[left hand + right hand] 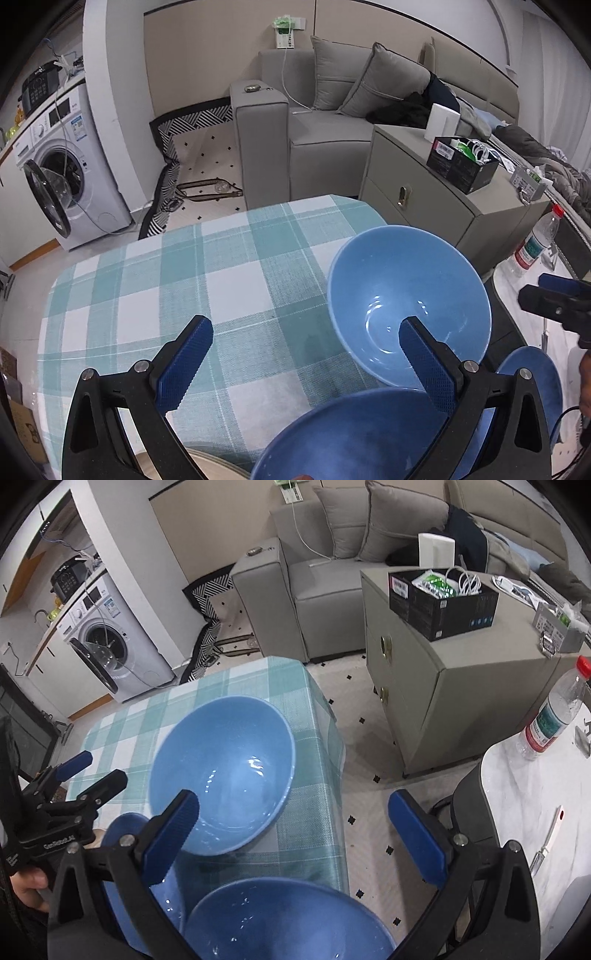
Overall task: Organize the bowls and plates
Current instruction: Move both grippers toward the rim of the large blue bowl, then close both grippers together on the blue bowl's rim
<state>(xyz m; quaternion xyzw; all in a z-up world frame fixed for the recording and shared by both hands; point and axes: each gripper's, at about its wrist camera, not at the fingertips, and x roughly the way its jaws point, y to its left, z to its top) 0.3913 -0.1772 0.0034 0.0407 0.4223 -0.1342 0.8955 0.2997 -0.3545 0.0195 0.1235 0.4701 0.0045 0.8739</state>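
A light blue bowl (pixel 399 295) (pixel 229 764) sits on the teal checked tablecloth (pixel 221 280) (pixel 317 834), near its right edge. Closer to me lie a darker blue bowl (pixel 351 439) (pixel 288 923) and a blue plate (pixel 532 380) (pixel 122 830); what carries them is hidden. My left gripper (pixel 308 354) (pixel 92 771) is open over the cloth, its right finger (pixel 424 365) showing in front of the light bowl's near rim. My right gripper (pixel 295 834) (pixel 535 290) is open too, its left finger (pixel 173 834) in front of that bowl. Neither gripper holds anything.
A grey cabinet (pixel 443 672) with a black box (pixel 443 594) on top stands right of the table. A marble-topped table (pixel 535 812) at the right carries a water bottle (pixel 554 716). A grey sofa (pixel 325 122) and a washing machine (pixel 70 177) stand behind.
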